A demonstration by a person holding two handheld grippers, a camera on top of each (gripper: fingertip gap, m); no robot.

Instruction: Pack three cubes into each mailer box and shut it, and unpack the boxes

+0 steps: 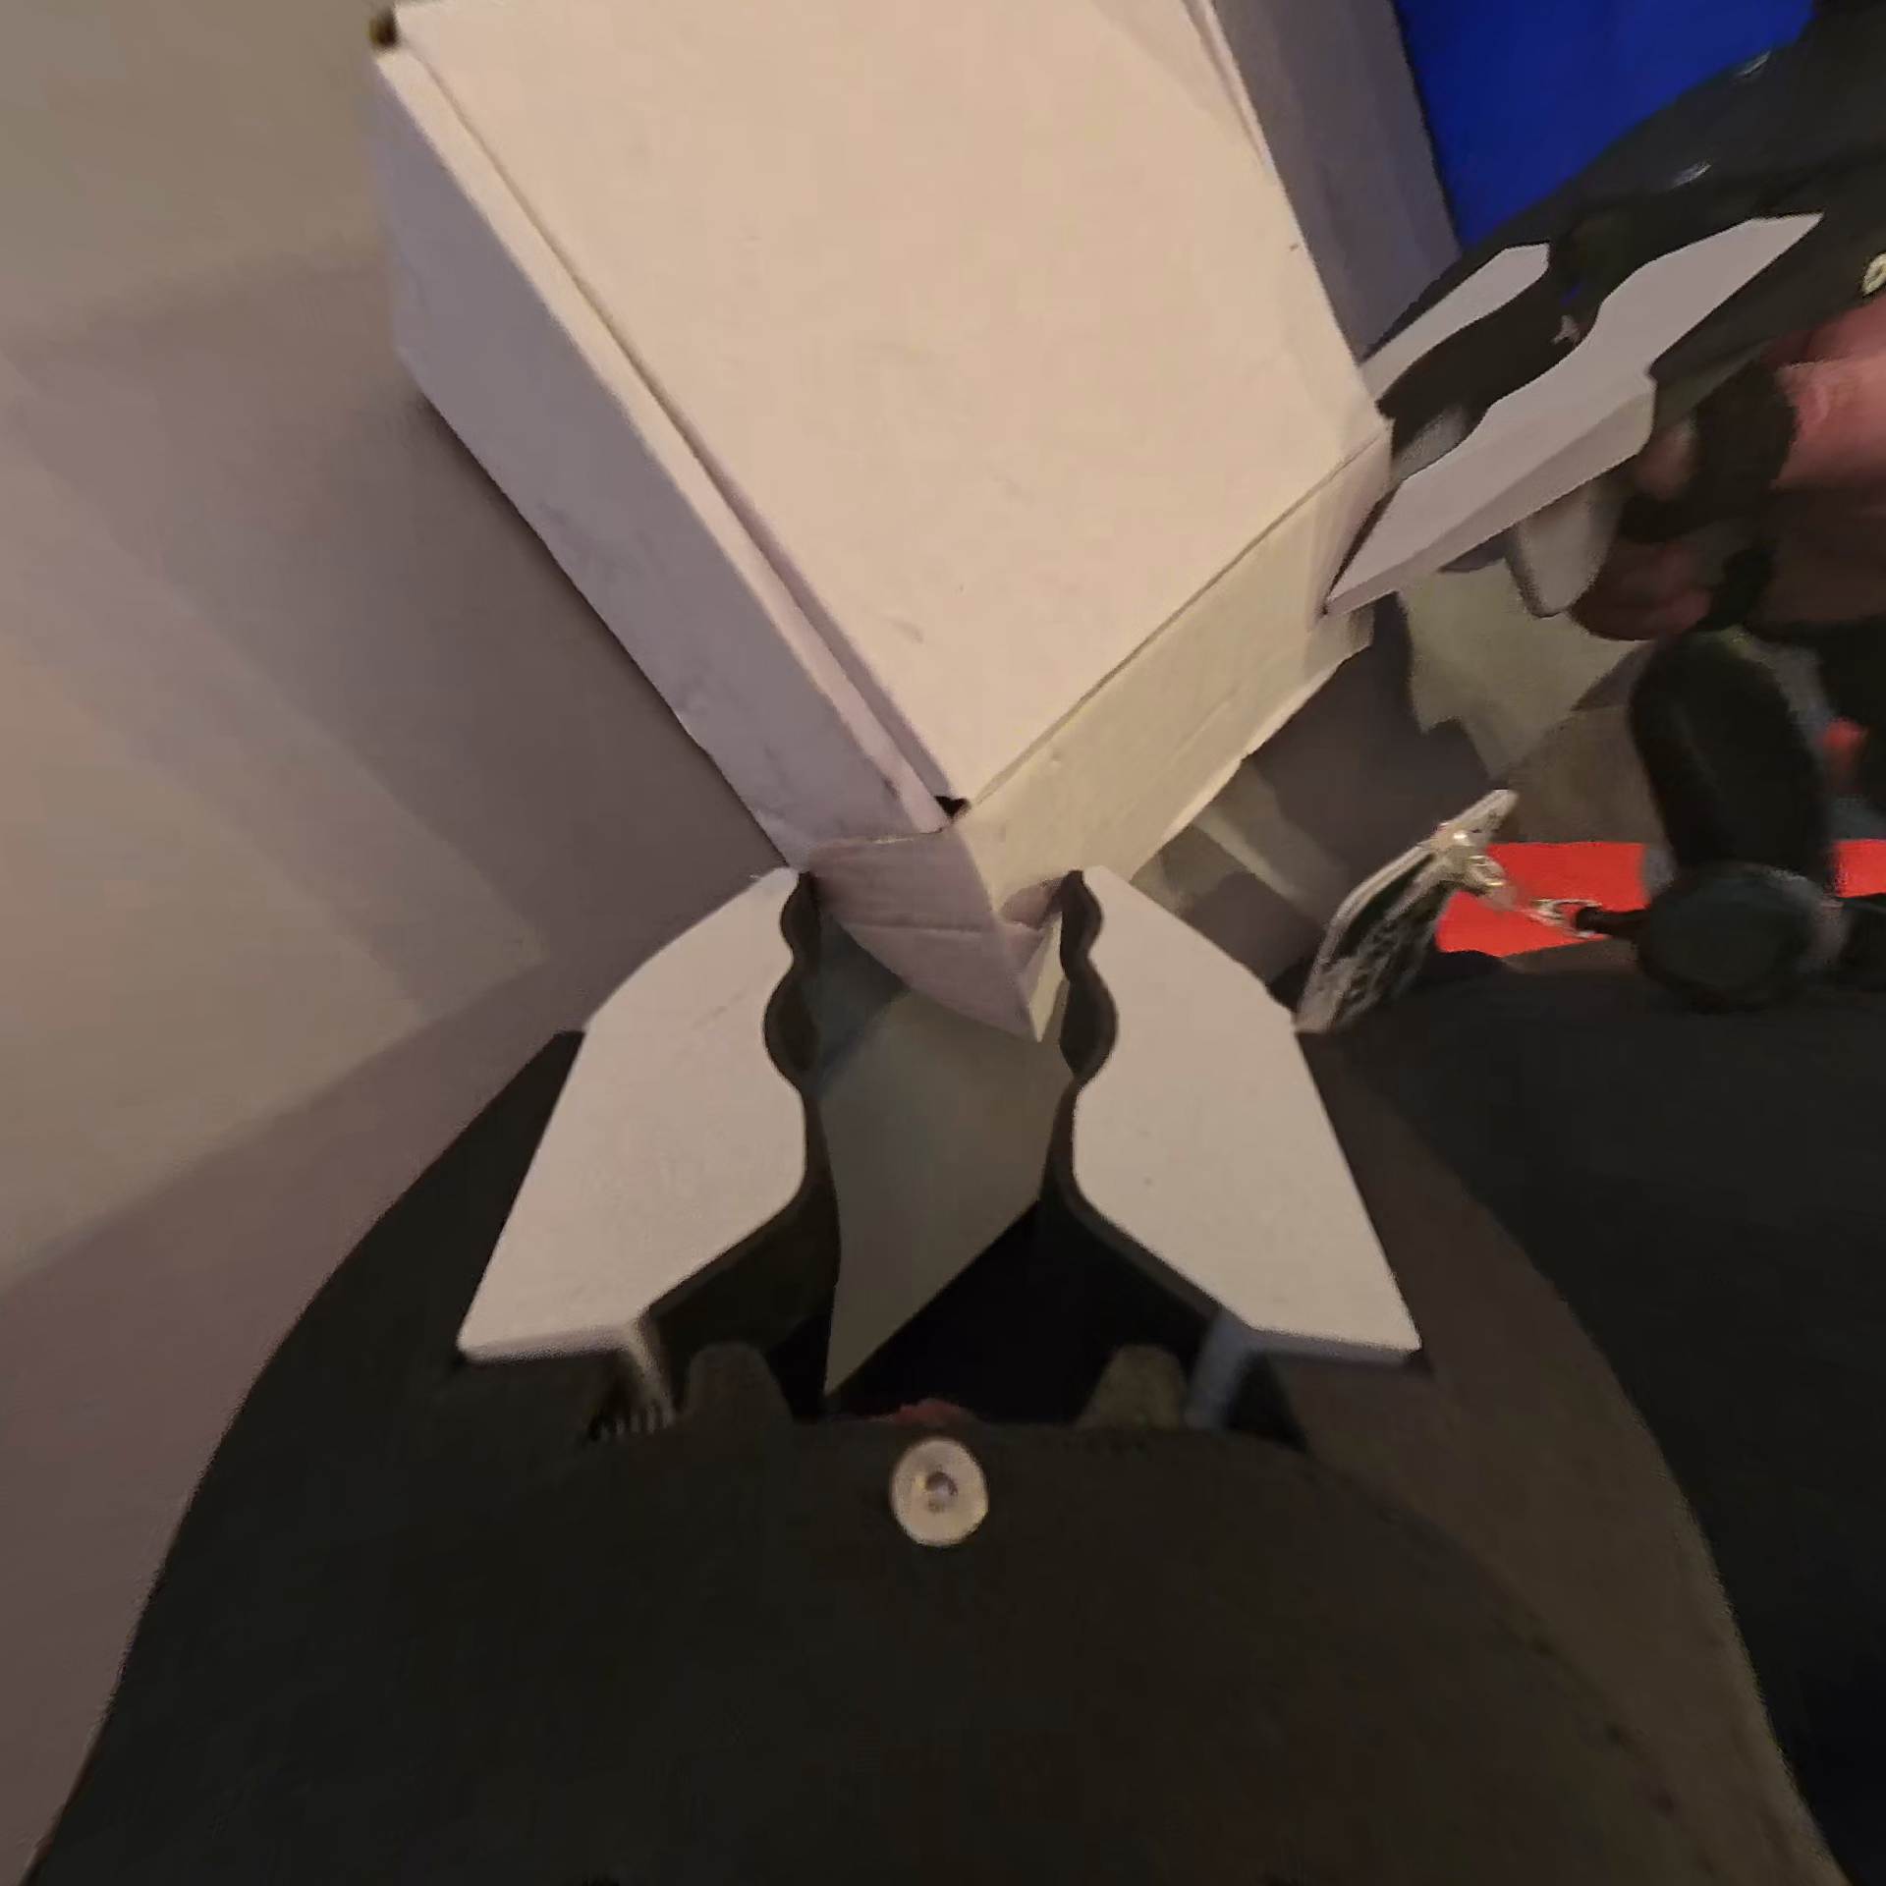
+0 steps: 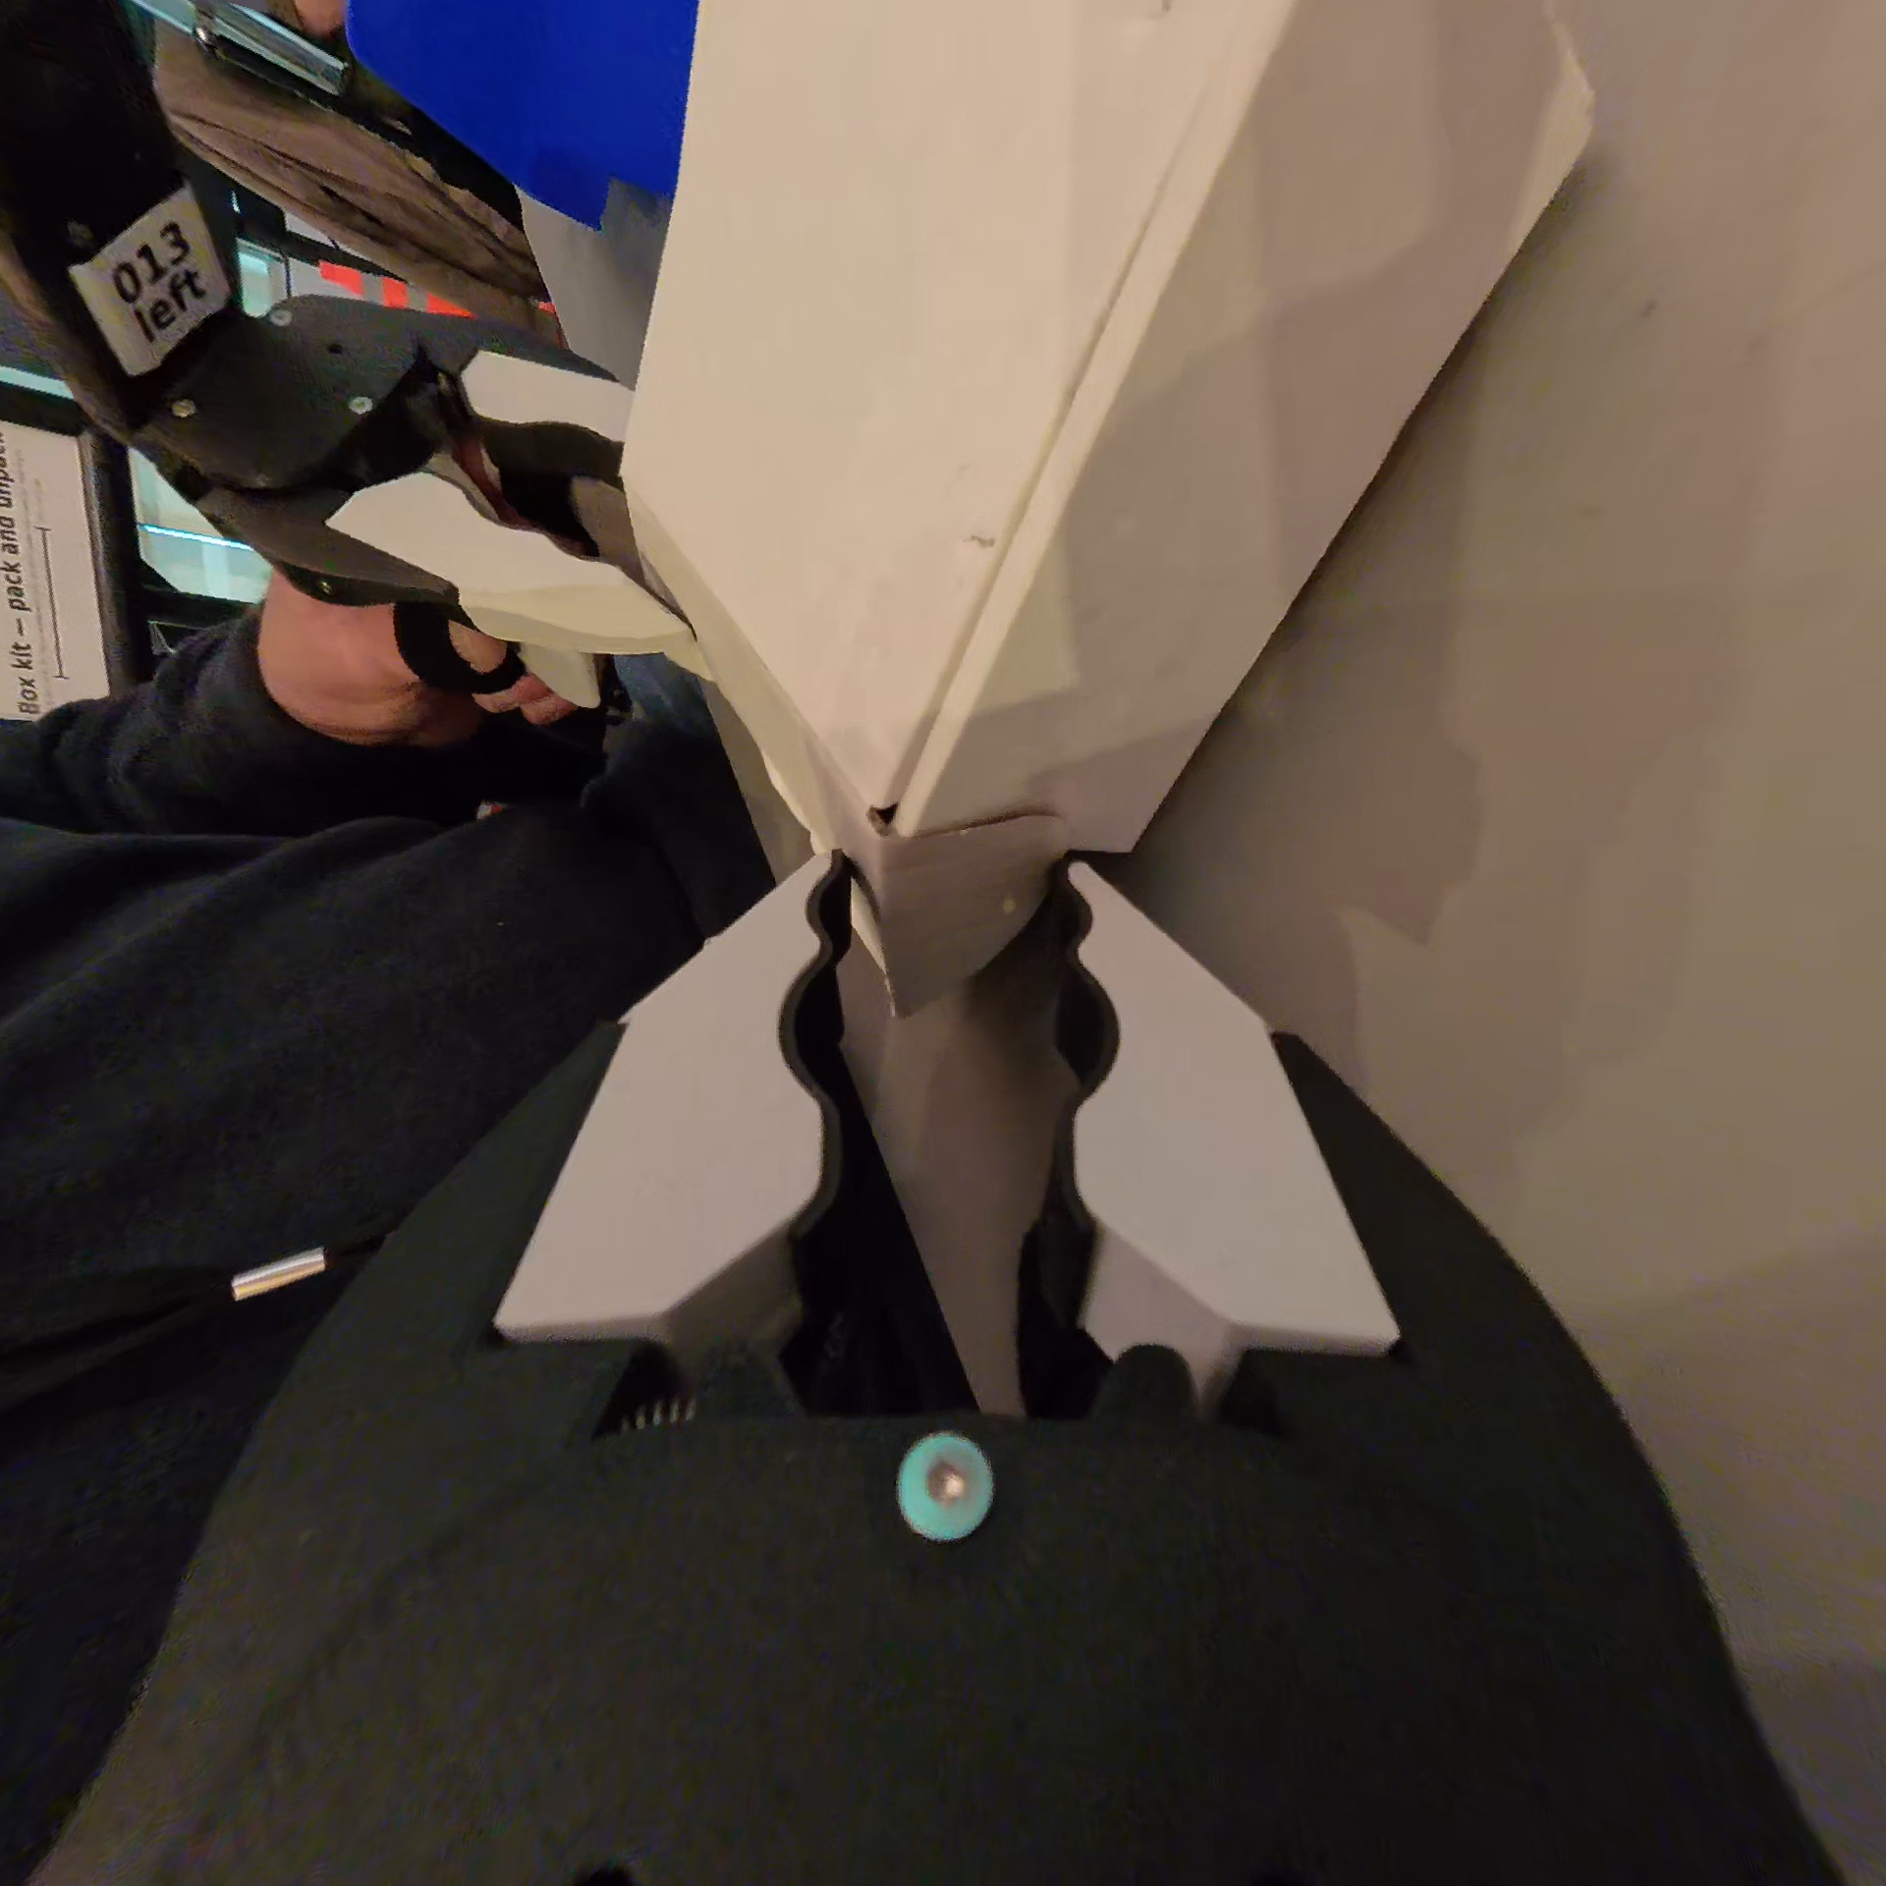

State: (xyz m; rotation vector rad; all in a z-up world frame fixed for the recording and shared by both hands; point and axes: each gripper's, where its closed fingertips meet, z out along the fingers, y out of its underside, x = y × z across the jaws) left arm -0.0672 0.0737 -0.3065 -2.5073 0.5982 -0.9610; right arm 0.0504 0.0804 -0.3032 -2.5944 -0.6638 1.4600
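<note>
A closed white mailer box point(image 1: 919, 357) fills the upper middle of both wrist views point(image 2: 898, 357). My left gripper point(image 1: 934, 919) is shut on the box's near corner. My right gripper point(image 2: 954, 908) is shut on a neighbouring corner of the same box. In the left wrist view the right gripper point(image 1: 1357, 500) clamps the box's right corner. In the right wrist view the left gripper point(image 2: 653, 520) clamps its left corner. No cubes are in view; the inside of the box is hidden.
A pale grey surface point(image 1: 204, 714) lies behind the box and carries its shadow point(image 2: 1633, 714). A blue object point(image 1: 1582, 102) stands past the box point(image 2: 510, 92). A person's dark sleeve point(image 2: 255, 970) and a badge on a lanyard point(image 1: 1398, 919) are close by.
</note>
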